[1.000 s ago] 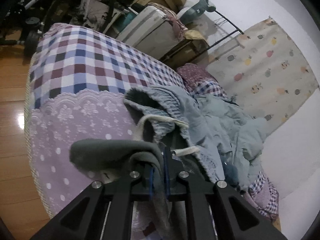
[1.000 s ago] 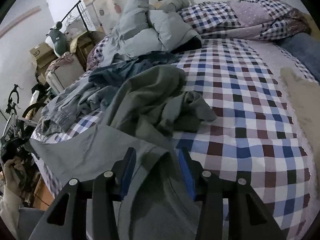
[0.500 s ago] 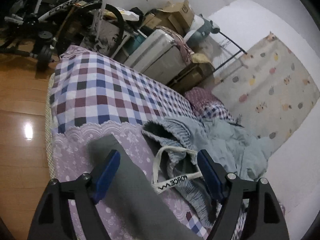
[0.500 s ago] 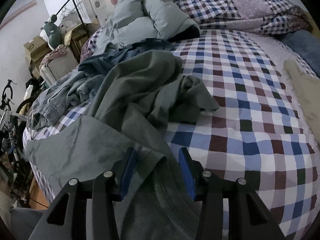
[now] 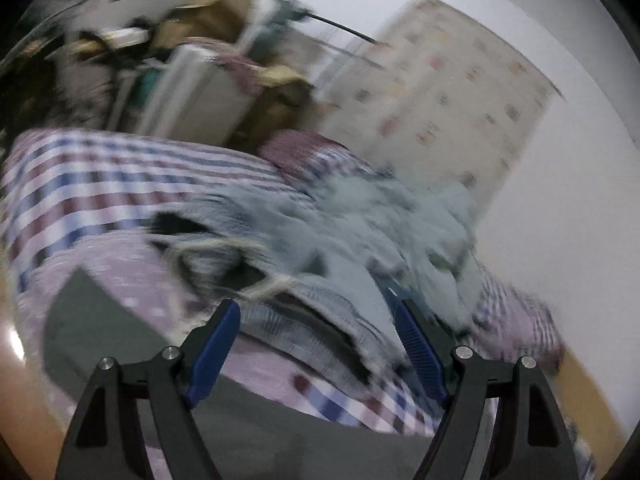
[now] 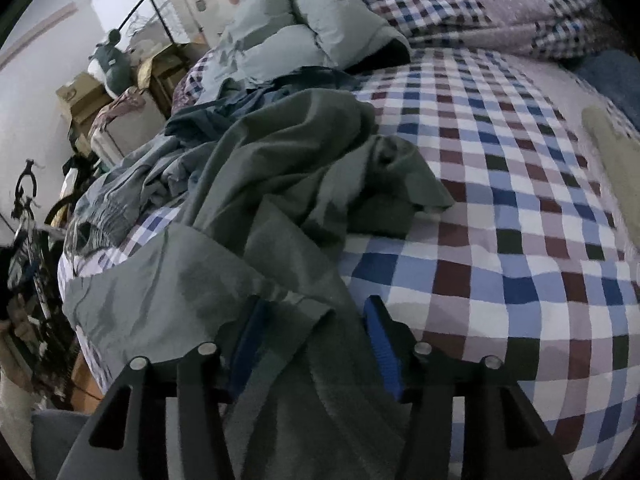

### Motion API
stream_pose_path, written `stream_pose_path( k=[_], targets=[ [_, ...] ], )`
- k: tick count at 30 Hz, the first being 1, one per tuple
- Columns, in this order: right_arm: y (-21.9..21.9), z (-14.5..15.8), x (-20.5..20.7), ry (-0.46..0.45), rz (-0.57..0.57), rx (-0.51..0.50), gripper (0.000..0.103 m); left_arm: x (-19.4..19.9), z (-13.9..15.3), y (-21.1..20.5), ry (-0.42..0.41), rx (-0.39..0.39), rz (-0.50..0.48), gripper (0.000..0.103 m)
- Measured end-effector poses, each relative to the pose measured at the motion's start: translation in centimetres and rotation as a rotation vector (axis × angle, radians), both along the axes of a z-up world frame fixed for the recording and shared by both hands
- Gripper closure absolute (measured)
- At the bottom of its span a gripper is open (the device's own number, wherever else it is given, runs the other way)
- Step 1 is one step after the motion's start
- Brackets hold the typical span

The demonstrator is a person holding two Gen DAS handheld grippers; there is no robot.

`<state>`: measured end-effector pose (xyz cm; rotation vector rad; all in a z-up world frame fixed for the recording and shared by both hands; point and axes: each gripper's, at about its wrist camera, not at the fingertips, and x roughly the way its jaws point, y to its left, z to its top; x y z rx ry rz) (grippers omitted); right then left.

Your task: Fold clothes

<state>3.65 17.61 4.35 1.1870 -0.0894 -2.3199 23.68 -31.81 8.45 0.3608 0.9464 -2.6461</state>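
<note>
The grey-green garment lies in a loose heap on the checked bedspread, and one flat panel of it runs straight back toward the right gripper. That gripper's jaws stand partly apart with the cloth lying in the gap between them; nothing looks pinched, and I cannot tell whether the blue pads touch the fabric at all. The hem edge crosses just ahead of the left-hand jaw, while the bunched bulk sits well beyond both jaws.

The left gripper has its jaws wide, holding nothing. Its view is badly smeared. Between and just beyond its jaws lies a pale blue-grey garment with a light drawstring. A flat corner of the grey-green garment shows outside the left-hand jaw and runs on beneath both jaws.

By the look of it, this is soft, light jersey: it will drape, sag and slide over itself, and it carries no stiffness to hold a crease. It will not break, but a pinch in mid-panel would only drag up a bunch. The better hold, I reckon, is on the hem or a corner, one gripper at each end of the same edge, so the cloth hangs flat. The neighbouring pile could snag along if taken too deep.
</note>
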Motion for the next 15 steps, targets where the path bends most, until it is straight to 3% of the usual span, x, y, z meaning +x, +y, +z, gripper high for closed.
stream_pose_path(
  k=[2, 8, 11, 15],
  targets=[
    [-0.2, 0.3, 0.4, 0.016, 0.009, 0.005, 0.068, -1.4, 0.4, 2.0, -0.016, -0.045, -0.065, 0.020],
    [-0.4, 1.7, 2.4, 0.107, 0.019, 0.063, 0.090, -4.7, 0.7, 7.5, -0.068, -0.143, -0.200, 0.020],
    [-0.4, 2.5, 3.8, 0.162, 0.032, 0.106, 0.094, -5.6, 0.8, 9.7, -0.088, -0.197, -0.248, 0.020],
    [-0.2, 3.1, 5.1, 0.181, 0.097, 0.080, 0.099, -6.6, 0.9, 11.9, -0.099, -0.247, -0.299, 0.020]
  ],
)
